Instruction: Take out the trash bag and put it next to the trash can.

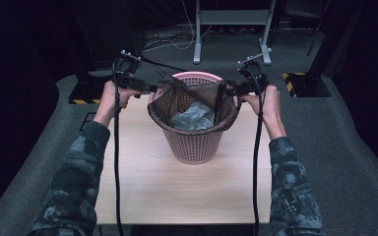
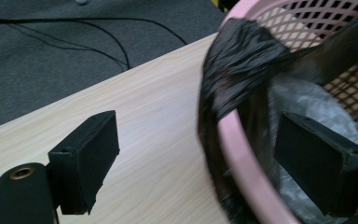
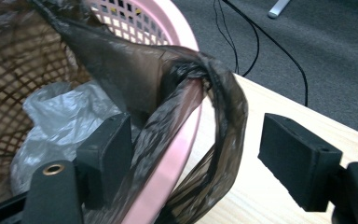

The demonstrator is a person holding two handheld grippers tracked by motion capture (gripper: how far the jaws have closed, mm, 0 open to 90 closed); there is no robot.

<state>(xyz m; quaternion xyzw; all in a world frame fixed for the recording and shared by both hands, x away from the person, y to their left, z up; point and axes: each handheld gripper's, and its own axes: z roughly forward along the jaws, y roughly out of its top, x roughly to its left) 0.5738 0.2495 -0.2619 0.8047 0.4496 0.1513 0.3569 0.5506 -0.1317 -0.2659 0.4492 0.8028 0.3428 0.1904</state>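
On the desk (image 1: 177,187) stands a pink basket (image 1: 194,145), its dark bag (image 1: 165,110) draped over the rim. Left gripper (image 1: 150,89) at nine o'clock and right gripper (image 1: 229,91) at three o'clock straddle rim and bag, jaws open.

Overhead light falls on the worktop (image 1: 177,182) while the surrounding room stays dark; the close views look slightly soft, perhaps motion-blurred.
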